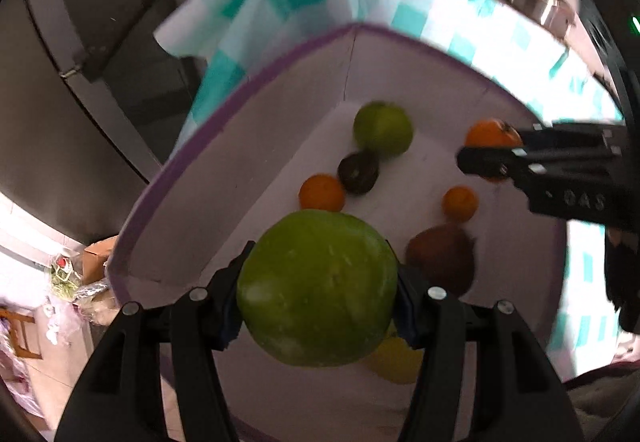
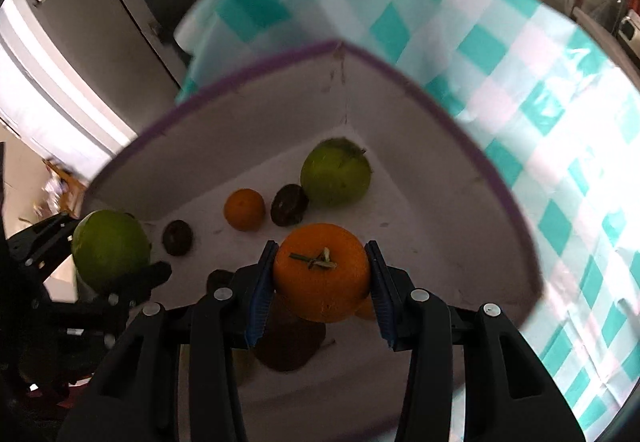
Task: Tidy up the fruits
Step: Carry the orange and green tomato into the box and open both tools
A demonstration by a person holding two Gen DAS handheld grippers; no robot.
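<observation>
My left gripper (image 1: 318, 294) is shut on a large green fruit (image 1: 318, 288) and holds it over a white box with a purple rim (image 1: 256, 71). My right gripper (image 2: 320, 278) is shut on an orange with a green stem (image 2: 322, 272), also above the box (image 2: 248, 71). On the box floor lie another green fruit (image 1: 382, 133), two small oranges (image 1: 322, 193) (image 1: 460, 203), a dark round fruit (image 1: 358, 173), a brownish fruit (image 1: 442, 258) and a yellow fruit (image 1: 396, 362) partly hidden under the held one. The right gripper (image 1: 496, 157) shows at the right edge of the left wrist view.
The box stands on a table under a teal-and-white checked cloth (image 2: 540, 113). Dark grey cabinet doors (image 1: 100, 53) rise at the left. A cardboard box (image 1: 98, 258) and clutter lie on the floor at lower left. Metal pots (image 1: 548, 7) sit far back right.
</observation>
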